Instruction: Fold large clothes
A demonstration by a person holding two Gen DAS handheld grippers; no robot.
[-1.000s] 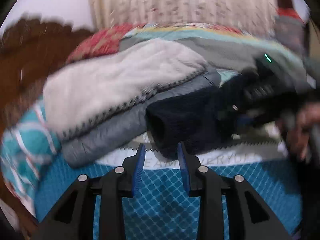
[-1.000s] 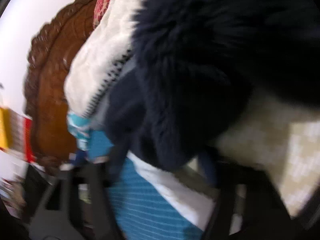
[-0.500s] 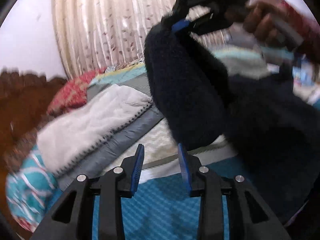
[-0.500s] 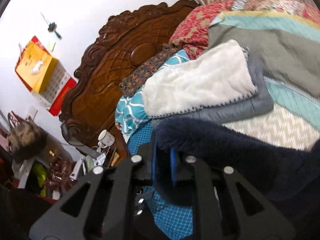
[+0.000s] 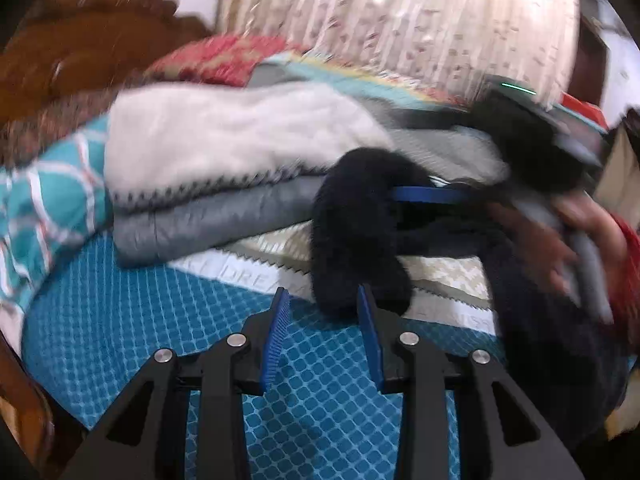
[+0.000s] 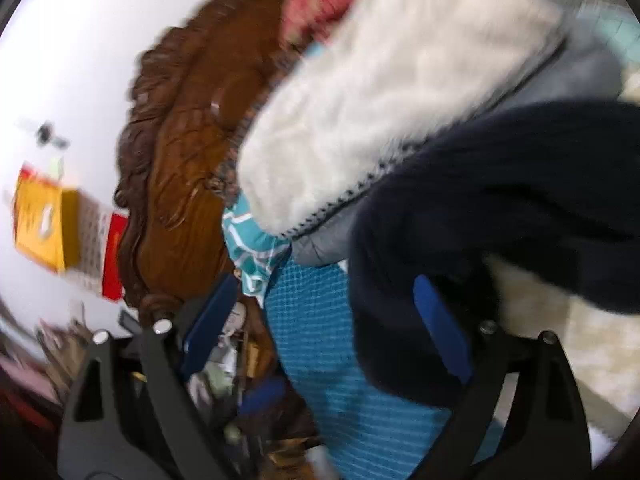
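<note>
Left wrist view
Left gripper (image 5: 322, 312): low over the blue bedspread (image 5: 132, 320), jaws parted, empty.
Dark fleece garment (image 5: 360, 232): one, draped just ahead of its tips.
Folded blankets (image 5: 224, 152): two, stacked behind.

Right wrist view
Right gripper (image 6: 320, 312): tilted, jaws wide apart; garment (image 6: 500, 184) against one finger, grip unclear.

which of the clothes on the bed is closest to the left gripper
The dark navy fuzzy garment: its rolled end hangs just past the left gripper. The folded white fleece and grey layer beneath it lie farther back.
</note>
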